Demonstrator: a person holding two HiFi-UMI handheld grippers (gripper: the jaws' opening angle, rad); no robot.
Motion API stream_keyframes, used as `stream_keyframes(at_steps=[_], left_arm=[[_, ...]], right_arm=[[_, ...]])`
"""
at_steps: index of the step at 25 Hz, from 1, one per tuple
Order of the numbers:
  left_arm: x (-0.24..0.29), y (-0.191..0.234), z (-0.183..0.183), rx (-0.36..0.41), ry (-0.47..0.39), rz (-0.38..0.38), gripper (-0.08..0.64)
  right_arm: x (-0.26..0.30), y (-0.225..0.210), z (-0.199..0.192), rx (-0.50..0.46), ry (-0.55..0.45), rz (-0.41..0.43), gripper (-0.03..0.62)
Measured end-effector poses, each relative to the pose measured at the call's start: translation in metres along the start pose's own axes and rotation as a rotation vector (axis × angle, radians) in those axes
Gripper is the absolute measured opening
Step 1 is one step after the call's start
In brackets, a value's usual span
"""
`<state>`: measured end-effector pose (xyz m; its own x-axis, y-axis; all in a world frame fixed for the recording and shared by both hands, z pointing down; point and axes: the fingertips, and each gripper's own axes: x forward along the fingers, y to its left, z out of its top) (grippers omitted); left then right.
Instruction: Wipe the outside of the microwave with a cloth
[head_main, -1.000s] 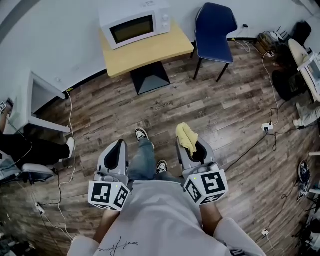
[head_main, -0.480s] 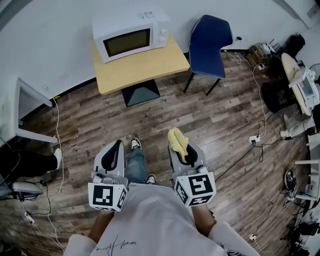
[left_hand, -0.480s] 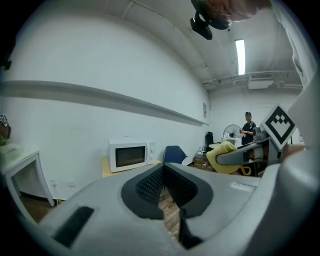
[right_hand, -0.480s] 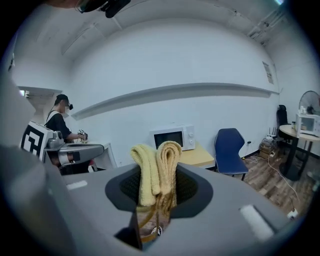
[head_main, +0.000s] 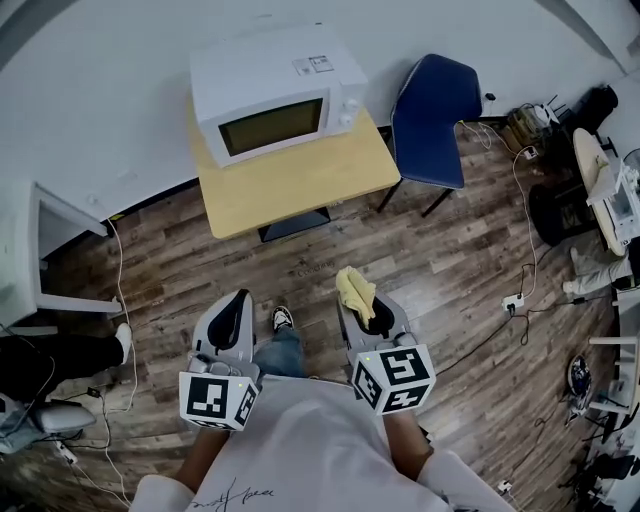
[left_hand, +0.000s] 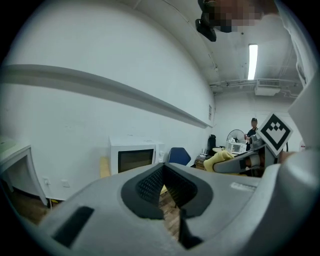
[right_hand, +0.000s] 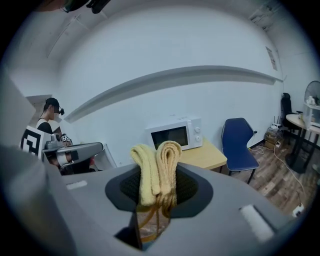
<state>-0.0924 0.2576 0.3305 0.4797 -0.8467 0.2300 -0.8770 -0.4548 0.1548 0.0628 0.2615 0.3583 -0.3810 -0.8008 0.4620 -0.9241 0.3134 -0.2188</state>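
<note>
Wooden floor (head_main: 440, 250) fills most of the room, with a white wall at the back. The microwave (head_main: 275, 95) sits on a small yellow worktop (head_main: 300, 185) against that wall, and its door is shut. The cloth (head_main: 355, 290) is yellow and folded. It is well in front of the microwave, out over the floor, so I think no wiping has begun.

The right gripper (head_main: 368, 305) has its jaws closed on the cloth, which sticks up in two soft loops. The left gripper (head_main: 233, 312) is also well in front of the microwave. Its jaws are close together with nothing in them. A blue chair (head_main: 435, 100) stands just to the right of the microwave.

Some things could go wrong. The jaws pinch only the bottom of the cloth, so a hard rub might pull it out. The loops are soft, so the hard jaws could poke past them and scratch the microwave or turn its knobs. A strong push could slide the microwave on the worktop. Feet could also bump the chair.
</note>
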Motion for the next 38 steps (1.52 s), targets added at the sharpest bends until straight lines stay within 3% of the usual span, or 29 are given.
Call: stream_keyframes(at_steps=[7,21,33,38], left_arm=[[0.045,0.049,0.020,-0.005,0.003,-0.040,-0.006],[0.094,0.093,0.021,-0.046,0.020,-0.047,-0.006],[0.189,0.120,0.062,-0.028,-0.006,-0.003,-0.006],[0.234,0.129,0.081,-0.018,-0.017,0.017,-0.006]], right_arm=[[0.058,0.004,0.040,0.068,0.000,0.028,0.110],[0.109,-0.027,0.094,0.000,-0.062,-0.056,0.110],[0.194,-0.094,0.163,-0.064,-0.155,-0.020,0.112],[0.231,-0.136,0.191,-0.072,-0.245,-0.023,0.112]])
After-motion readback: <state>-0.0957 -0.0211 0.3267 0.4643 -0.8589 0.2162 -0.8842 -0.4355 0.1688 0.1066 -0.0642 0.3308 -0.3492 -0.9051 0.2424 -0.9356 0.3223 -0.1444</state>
